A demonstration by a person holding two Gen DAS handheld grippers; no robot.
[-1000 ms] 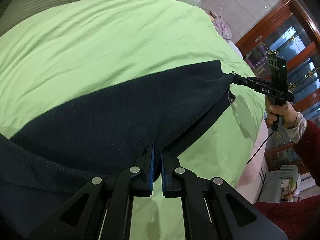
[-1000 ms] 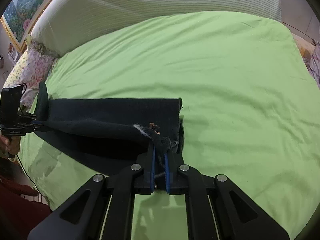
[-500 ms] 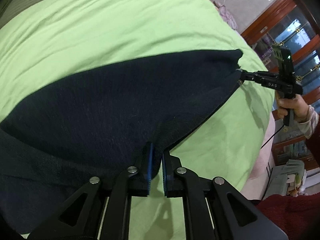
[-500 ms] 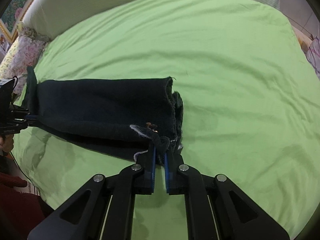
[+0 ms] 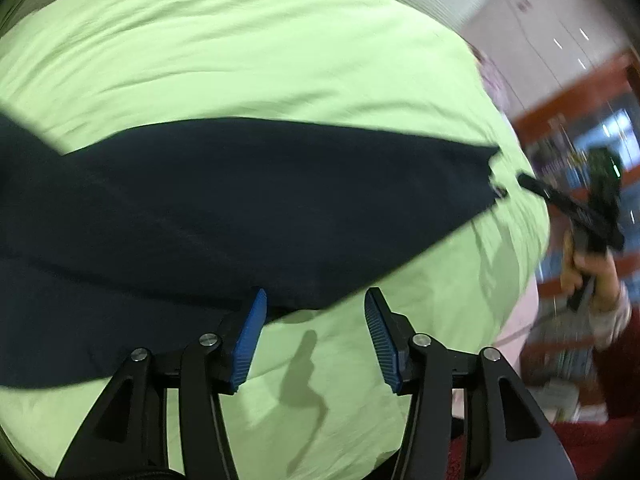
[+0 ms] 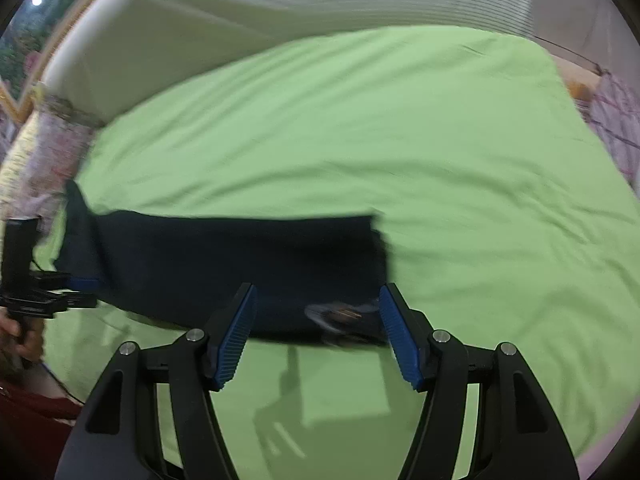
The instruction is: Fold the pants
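— Broadly, what fills both views?

— A bed under a light green sheet, wrinkled, taking up most of each frame. A pale striped pillow runs along the top of the right wrist view, with a floral cushion at the left edge.

— And the pants?

— Dark navy pants lie folded flat on the sheet as a long band across the middle of the left wrist view, from the left edge to a point at centre right. In the right wrist view the pants stretch from the left edge to just right of centre, their near edge at the fingertips.

— The tools?

— The left gripper fills the bottom of its own view, jaws opening, blue pads apart. The cloth's edge lies just beyond the left pad; bare sheet shows between the pads, and neither presses on fabric. The right gripper is likewise opening, pads spread, with the pants' near hem and a pale label between them but not pinched.

— Anything smaller?

— At the right of the left wrist view, blurred, a hand with a pale cuff and dark red sleeve holds the other gripper, tip just off the pants' corner. Behind it, reddish wooden door frames, out of focus.
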